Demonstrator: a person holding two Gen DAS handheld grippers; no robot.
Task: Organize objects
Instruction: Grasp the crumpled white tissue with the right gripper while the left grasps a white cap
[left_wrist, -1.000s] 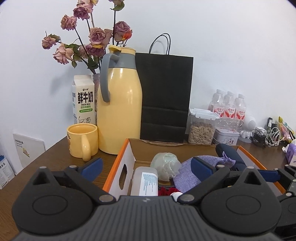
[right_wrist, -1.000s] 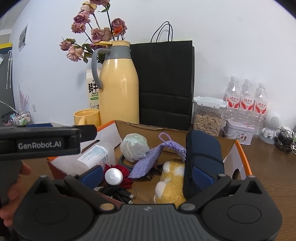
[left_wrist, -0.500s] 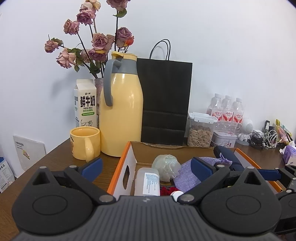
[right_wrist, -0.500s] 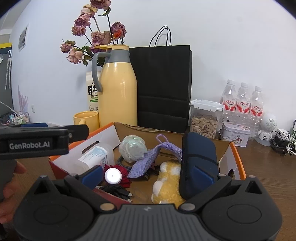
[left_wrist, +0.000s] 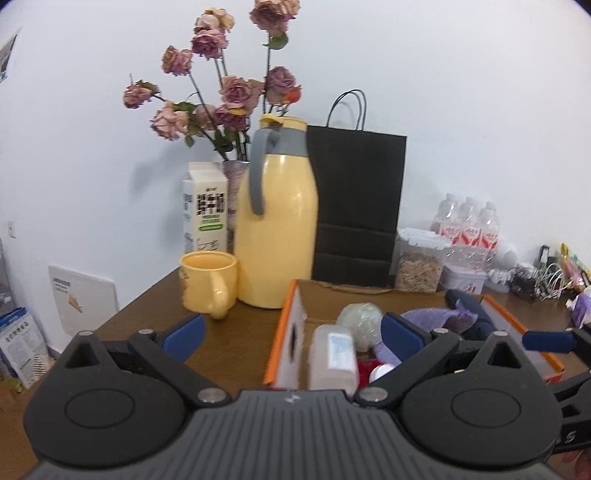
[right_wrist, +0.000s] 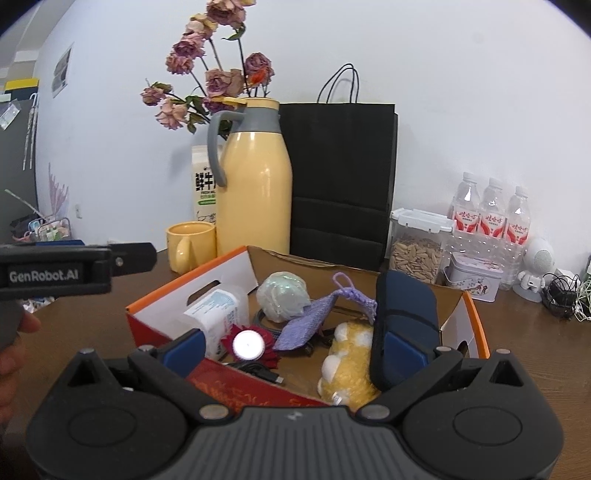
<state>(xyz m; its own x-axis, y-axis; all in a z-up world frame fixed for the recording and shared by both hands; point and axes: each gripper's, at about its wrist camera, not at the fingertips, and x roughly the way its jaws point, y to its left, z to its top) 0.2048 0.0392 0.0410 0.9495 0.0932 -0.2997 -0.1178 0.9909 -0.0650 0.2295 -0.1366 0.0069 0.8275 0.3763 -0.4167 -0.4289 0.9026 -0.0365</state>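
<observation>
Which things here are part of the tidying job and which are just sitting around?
Job: cardboard box, navy case, purple pouch, yellow plush, white bottle.
Lying about: yellow flask, mug, black bag, water bottles.

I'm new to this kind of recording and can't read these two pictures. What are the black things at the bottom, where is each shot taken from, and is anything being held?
There is no robot arm. A person carries a handheld two-finger gripper in each hand, and a fisheye camera on each looks forward along its fingers. The black shape at the bottom of each picture is that gripper's own body. The left gripper and the right gripper are both open and hold nothing. On the brown table sits an open cardboard box with a white bottle, a purple pouch, a yellow plush toy and a dark blue case. Behind it stand a yellow jug, a mug and a black paper bag.
</observation>
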